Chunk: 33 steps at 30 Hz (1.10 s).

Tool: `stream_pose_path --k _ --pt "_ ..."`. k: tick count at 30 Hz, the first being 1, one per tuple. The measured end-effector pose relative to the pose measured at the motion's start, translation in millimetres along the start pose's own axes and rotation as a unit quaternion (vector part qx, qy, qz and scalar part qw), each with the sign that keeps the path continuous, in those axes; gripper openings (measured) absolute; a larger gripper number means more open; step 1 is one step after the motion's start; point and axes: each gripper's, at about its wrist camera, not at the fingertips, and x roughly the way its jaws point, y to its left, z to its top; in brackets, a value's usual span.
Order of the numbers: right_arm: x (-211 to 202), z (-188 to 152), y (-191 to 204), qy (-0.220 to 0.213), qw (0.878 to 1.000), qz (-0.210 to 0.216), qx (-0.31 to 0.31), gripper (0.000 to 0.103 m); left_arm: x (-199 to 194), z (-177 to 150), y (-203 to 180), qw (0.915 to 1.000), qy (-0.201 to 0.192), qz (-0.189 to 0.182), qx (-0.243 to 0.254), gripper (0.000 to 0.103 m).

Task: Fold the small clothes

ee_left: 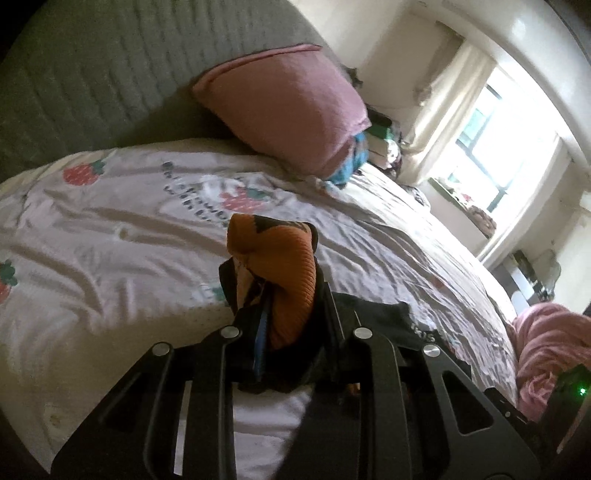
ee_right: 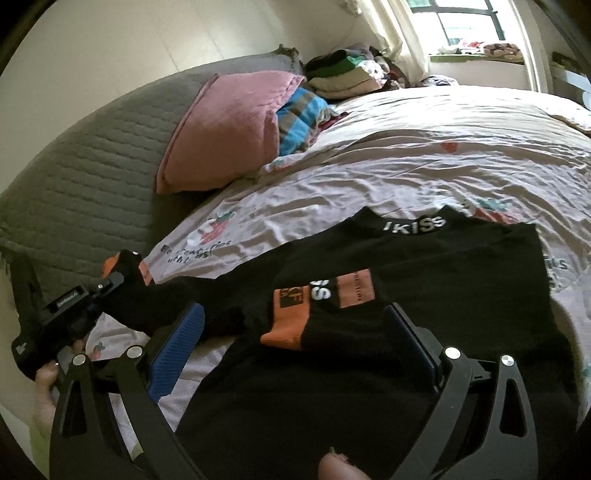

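A black garment with orange bands and white "KISS" lettering lies spread on the strawberry-print bedsheet. My left gripper is shut on one end of it, and a ribbed orange fold bulges up between the fingers. In the right wrist view the left gripper holds that end lifted at the left, with the cloth stretched from it. My right gripper is open just above the garment's near part, its blue pads wide apart with cloth lying between them, not pinched.
A pink pillow leans on the grey quilted headboard, with a blue striped cloth beside it. A stack of folded clothes sits at the far side near the window. A pink blanket lies bunched at the right.
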Motion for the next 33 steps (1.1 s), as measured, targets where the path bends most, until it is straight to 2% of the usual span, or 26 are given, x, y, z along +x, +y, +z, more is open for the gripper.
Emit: stream_pose_path --k 16,33 --pt "-40.9 0.5 -57.7 -0.033 0.998 -0.015 0.05 0.096 14.0 -0.2 -85.6 0.9968 0.02 -0.052 0.057 0.016" --pt "-74.0 -3.5 -113.8 -0.06 0.992 -0.047 0.096 0.096 43.5 -32.0 -147.8 0.9883 0.069 -0.093 0.099 0.016"
